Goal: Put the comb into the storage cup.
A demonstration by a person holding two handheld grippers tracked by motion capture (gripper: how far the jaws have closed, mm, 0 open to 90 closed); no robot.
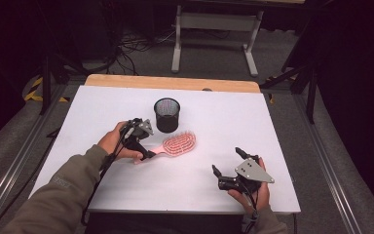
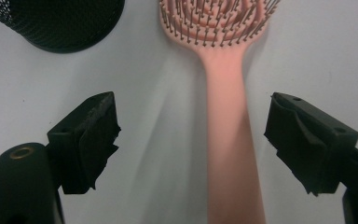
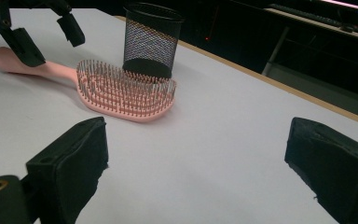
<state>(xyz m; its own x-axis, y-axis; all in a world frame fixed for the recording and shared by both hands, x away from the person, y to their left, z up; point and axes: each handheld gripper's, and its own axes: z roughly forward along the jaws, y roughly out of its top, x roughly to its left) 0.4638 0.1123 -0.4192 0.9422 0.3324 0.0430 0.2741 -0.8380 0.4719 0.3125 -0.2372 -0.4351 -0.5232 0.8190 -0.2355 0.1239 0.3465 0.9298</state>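
Spread padded jaws of left gripper (image 2: 191, 140) straddle smooth pink hairbrush (image 2: 226, 116) handle, untouched, beside mesh cup (image 2: 56, 21).

White table top (image 1: 224, 112) with wooden far edge (image 1: 175, 83); grey floor (image 1: 214, 53), white-legged desk frame (image 1: 214, 29) behind, cables (image 1: 131, 46), dim dark room.

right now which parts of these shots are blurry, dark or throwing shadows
High view: table bright, surroundings dim. Left gripper view: pink hairbrush handle soft-edged, with faint grey shadow streaks on the table beside it; bristles sharper. Right gripper view: hairbrush and black mesh cup fairly sharp, room behind very dark, near jaws slightly soft.
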